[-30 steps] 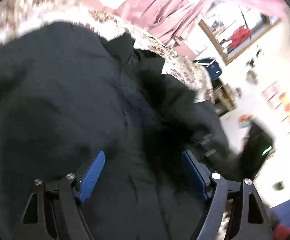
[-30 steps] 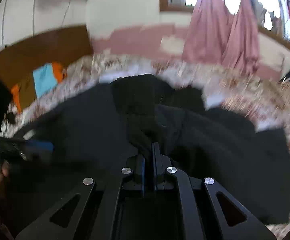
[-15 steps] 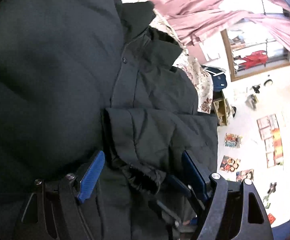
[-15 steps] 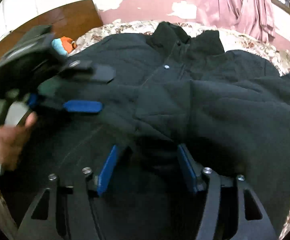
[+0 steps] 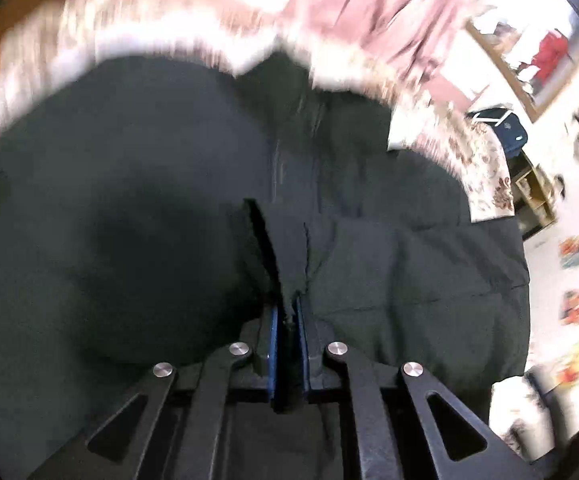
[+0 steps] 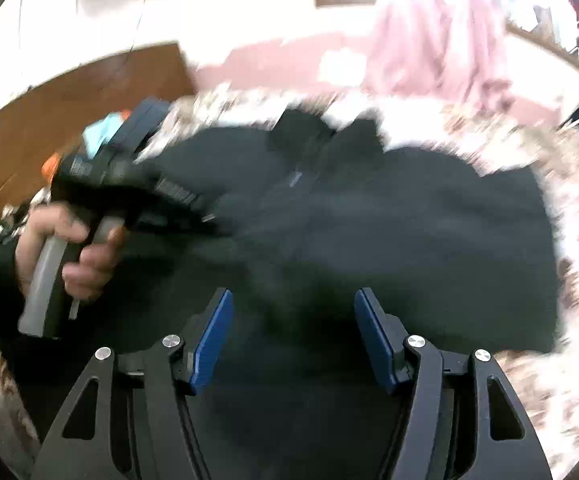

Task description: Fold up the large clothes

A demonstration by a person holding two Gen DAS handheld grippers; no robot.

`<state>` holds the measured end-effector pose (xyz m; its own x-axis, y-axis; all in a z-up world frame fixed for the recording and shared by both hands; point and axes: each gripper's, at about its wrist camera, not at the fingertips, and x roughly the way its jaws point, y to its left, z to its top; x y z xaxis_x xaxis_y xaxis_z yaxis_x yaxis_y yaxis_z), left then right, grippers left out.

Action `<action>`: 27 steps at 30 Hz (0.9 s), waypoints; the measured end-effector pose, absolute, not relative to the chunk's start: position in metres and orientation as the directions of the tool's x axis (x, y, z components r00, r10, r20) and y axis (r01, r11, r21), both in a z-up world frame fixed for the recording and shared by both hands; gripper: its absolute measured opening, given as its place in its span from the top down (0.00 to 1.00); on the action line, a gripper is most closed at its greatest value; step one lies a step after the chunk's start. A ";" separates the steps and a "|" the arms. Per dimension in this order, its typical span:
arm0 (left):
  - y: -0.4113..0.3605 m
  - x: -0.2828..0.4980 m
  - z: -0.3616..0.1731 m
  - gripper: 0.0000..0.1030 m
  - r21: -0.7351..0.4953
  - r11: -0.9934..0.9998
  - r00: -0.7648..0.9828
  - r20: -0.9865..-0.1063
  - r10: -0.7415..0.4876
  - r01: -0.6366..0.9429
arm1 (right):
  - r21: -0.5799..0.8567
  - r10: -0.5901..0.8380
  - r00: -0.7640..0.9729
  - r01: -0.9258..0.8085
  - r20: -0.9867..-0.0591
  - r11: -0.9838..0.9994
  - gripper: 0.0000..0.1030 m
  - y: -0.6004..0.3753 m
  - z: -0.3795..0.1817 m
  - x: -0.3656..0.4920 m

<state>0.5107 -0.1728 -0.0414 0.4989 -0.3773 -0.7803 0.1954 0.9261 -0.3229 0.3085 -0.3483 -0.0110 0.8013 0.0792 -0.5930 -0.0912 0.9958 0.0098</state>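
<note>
The black jacket [image 5: 149, 208] lies spread across the floral bedspread [image 5: 489, 176], filling the space ahead of both our grippers. Our left gripper [image 5: 287, 320] has its blue pads pressed together on a fold of the sleeve cuff [image 5: 285, 248], which stands up straight ahead of its fingertips. Our right gripper [image 6: 291, 336] holds its pads apart with only dark cloth beneath and between them, nothing clamped. To its left, in the right wrist view, we see the hand [image 6: 69, 248] gripping the left tool's grey handle. Beyond the jacket hang pink curtains [image 6: 441, 48]; a shelf unit [image 5: 533, 196] sits to the far right of the left gripper, its contents too blurred to make out. Motion blur smears the jacket's collar and the bedspread edges.
</note>
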 end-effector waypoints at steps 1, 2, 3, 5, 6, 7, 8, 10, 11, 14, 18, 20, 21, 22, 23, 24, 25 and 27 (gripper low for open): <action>-0.168 0.508 -0.025 0.92 -0.280 0.938 0.551 -0.758 -0.348 0.206 | -0.018 0.034 0.828 -0.053 -0.560 0.998 0.44 -0.357 0.002 0.309; -0.159 0.506 -0.008 0.92 -0.235 0.950 0.606 -0.732 -0.312 0.206 | -0.039 -0.013 0.847 -0.008 -0.531 0.999 0.44 -0.366 0.013 0.313; -0.147 0.506 0.009 0.92 -0.186 0.964 0.657 -0.706 -0.265 0.190 | -0.042 -0.036 0.852 0.017 -0.522 0.999 0.44 -0.372 0.018 0.317; -0.129 0.512 0.025 0.92 -0.092 0.984 0.700 -0.693 -0.173 0.152 | -0.033 -0.069 0.851 0.060 -0.521 0.998 0.44 -0.385 0.022 0.334; -0.121 0.516 0.026 0.92 -0.058 0.989 0.703 -0.698 -0.140 0.139 | -0.020 -0.070 0.845 0.070 -0.531 0.997 0.45 -0.390 0.018 0.349; -0.117 0.520 0.025 0.92 -0.044 0.991 0.700 -0.704 -0.122 0.128 | 0.008 -0.055 0.842 0.070 -0.536 0.997 0.46 -0.394 0.013 0.362; -0.111 0.526 0.020 0.92 -0.026 0.993 0.686 -0.720 -0.099 0.116 | 0.046 -0.038 0.838 0.075 -0.544 0.996 0.52 -0.398 0.007 0.375; -0.102 0.538 -0.002 0.92 0.029 0.994 0.643 -0.764 -0.044 0.102 | 0.098 -0.021 0.819 0.094 -0.573 0.991 0.61 -0.402 -0.008 0.401; -0.102 0.541 -0.010 0.92 0.050 0.994 0.633 -0.774 -0.023 0.097 | 0.110 -0.014 0.797 0.101 -0.604 0.989 0.63 -0.403 -0.019 0.419; -0.100 0.550 -0.041 0.91 0.140 0.987 0.622 -0.781 0.057 0.084 | 0.074 -0.039 0.735 0.121 -0.677 0.990 0.65 -0.397 -0.052 0.447; -0.093 0.548 -0.053 0.89 0.182 0.980 0.632 -0.770 0.088 0.085 | -0.016 -0.111 0.646 0.150 -0.755 0.989 0.65 -0.390 -0.090 0.467; -0.093 0.546 -0.055 0.86 0.181 0.980 0.639 -0.764 0.086 0.085 | -0.045 -0.134 0.631 0.155 -0.764 0.987 0.65 -0.387 -0.095 0.468; -0.089 0.544 -0.054 0.83 0.152 0.985 0.645 -0.761 0.064 0.083 | -0.065 -0.149 0.626 0.154 -0.766 0.986 0.65 -0.384 -0.096 0.469; -0.085 0.541 -0.051 0.82 0.112 0.991 0.650 -0.759 0.035 0.077 | -0.080 -0.159 0.626 0.153 -0.764 0.985 0.65 -0.381 -0.095 0.470; -0.076 0.539 -0.049 0.81 0.050 0.996 0.650 -0.760 -0.009 0.073 | -0.083 -0.160 0.632 0.151 -0.758 0.985 0.64 -0.380 -0.092 0.468; -0.064 0.537 -0.046 0.80 -0.033 0.998 0.643 -0.764 -0.063 0.059 | -0.075 -0.152 0.644 0.146 -0.750 0.986 0.62 -0.380 -0.087 0.466; -0.051 0.534 -0.042 0.80 -0.120 0.992 0.636 -0.762 -0.122 0.046 | -0.063 -0.144 0.654 0.146 -0.742 0.987 0.60 -0.377 -0.080 0.459; -0.027 0.525 -0.036 0.77 -0.287 0.957 0.634 -0.735 -0.241 0.030 | -0.030 -0.128 0.679 0.154 -0.723 0.988 0.45 -0.374 -0.065 0.452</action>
